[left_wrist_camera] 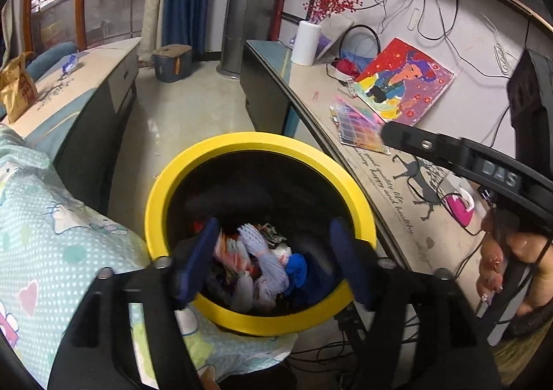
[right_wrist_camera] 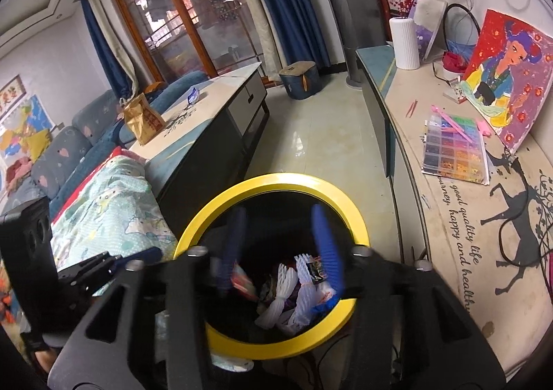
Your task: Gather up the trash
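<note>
The trash bin (left_wrist_camera: 260, 148) is round, with a bright yellow rim and a black inside. It stands on the floor just beside the long counter (left_wrist_camera: 390, 217), with a dotted mint-green quilt (left_wrist_camera: 52, 234) against its other side. Inside it lies a heap of trash (left_wrist_camera: 266, 262): white foam netting, a blue scrap, and crumpled red and white wrappers. Above the bin's opening the left gripper (left_wrist_camera: 276, 258) has its blue fingers (left_wrist_camera: 345, 251) spread wide, nothing between them. The right gripper (right_wrist_camera: 281, 248) also hangs over the bin's opening, its fingers (right_wrist_camera: 326, 245) apart and empty.
</note>
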A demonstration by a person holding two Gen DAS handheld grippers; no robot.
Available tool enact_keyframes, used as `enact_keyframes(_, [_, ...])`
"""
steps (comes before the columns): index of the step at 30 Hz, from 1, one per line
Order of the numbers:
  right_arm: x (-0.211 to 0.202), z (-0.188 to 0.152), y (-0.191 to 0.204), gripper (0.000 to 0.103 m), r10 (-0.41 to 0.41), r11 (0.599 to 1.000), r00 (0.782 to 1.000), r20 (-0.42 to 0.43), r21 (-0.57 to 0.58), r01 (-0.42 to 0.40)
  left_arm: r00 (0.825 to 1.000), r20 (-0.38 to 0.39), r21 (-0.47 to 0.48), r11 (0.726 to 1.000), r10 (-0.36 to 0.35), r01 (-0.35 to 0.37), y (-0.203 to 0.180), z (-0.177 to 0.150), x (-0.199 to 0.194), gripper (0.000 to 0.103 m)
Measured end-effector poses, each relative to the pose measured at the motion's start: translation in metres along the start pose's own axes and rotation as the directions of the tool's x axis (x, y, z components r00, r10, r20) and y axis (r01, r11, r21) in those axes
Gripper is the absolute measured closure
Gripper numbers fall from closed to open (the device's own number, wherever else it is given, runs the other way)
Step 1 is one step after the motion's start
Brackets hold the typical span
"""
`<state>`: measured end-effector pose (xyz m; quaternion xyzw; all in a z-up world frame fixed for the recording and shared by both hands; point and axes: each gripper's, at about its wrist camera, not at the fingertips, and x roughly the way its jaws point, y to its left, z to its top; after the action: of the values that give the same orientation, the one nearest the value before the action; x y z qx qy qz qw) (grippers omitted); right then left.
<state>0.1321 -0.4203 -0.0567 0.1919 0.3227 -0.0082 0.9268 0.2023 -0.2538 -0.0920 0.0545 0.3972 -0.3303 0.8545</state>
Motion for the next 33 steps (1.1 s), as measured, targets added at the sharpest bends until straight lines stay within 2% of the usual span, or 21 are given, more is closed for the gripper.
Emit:
enact_keyframes(1, [-0.002, -0.001, 0.000, 0.053, -0.003, 1.000, 1.000, 0.002, 0.002, 0.003, 1.000, 0.001, -0.006, 1.000, 0.008, -0.008, 0.002, -0.001, -0.002, 0.018])
enact_keyframes(3, [-0.006, -0.003, -0.001, 0.043, -0.005, 1.000, 1.000, 0.005, 0.006, 0.005, 1.000, 0.010, -0.025, 0.999, 0.023, -0.023, 0.008, -0.002, -0.008, 0.012])
enact_keyframes(5, [-0.009, -0.005, 0.000, 0.039, -0.009, 1.000, 1.000, 0.004, 0.005, 0.009, 0.999, 0.017, -0.042, 0.999, 0.029, -0.028, 0.013, -0.001, -0.013, 0.009])
enact_keyframes(8, [-0.016, -0.008, 0.006, 0.029, -0.017, 1.000, 1.000, 0.009, -0.016, 0.018, 0.998, 0.042, -0.070, 0.996, 0.056, -0.053, 0.019, -0.001, -0.028, 0.007])
enact_keyframes(11, [-0.025, -0.011, 0.015, 0.026, -0.018, 0.999, 1.000, 0.021, -0.046, 0.019, 0.994, 0.071, -0.099, 0.992, 0.083, -0.076, 0.026, -0.003, -0.045, 0.006])
enact_keyframes(12, [-0.028, -0.011, 0.018, 0.019, -0.017, 0.998, 1.000, 0.025, -0.056, 0.019, 0.991, 0.085, -0.111, 0.990, 0.100, -0.090, 0.028, -0.004, -0.053, 0.006])
enact_keyframes(14, [-0.038, -0.013, 0.025, 0.014, -0.028, 0.997, 0.998, 0.049, -0.077, 0.032, 0.988, 0.107, -0.125, 0.987, 0.114, -0.100, 0.030, -0.007, -0.066, 0.006])
enact_keyframes(17, [-0.052, -0.016, 0.036, 0.011, -0.021, 0.994, 0.996, 0.089, -0.108, 0.031, 0.978, 0.143, -0.138, 0.982, 0.150, -0.131, 0.033, -0.012, -0.089, 0.006])
enact_keyframes(24, [-0.077, -0.024, 0.069, 0.011, 0.004, 0.983, 0.985, 0.172, -0.180, 0.027, 0.951, 0.212, -0.166, 0.967, 0.225, -0.192, 0.038, -0.029, -0.139, 0.006])
enact_keyframes(33, [-0.099, -0.053, 0.112, 0.011, 0.062, 0.963, 0.968, 0.243, -0.269, 0.006, 0.899, 0.296, -0.231, 0.938, 0.321, -0.259, 0.048, -0.061, -0.203, 0.006])
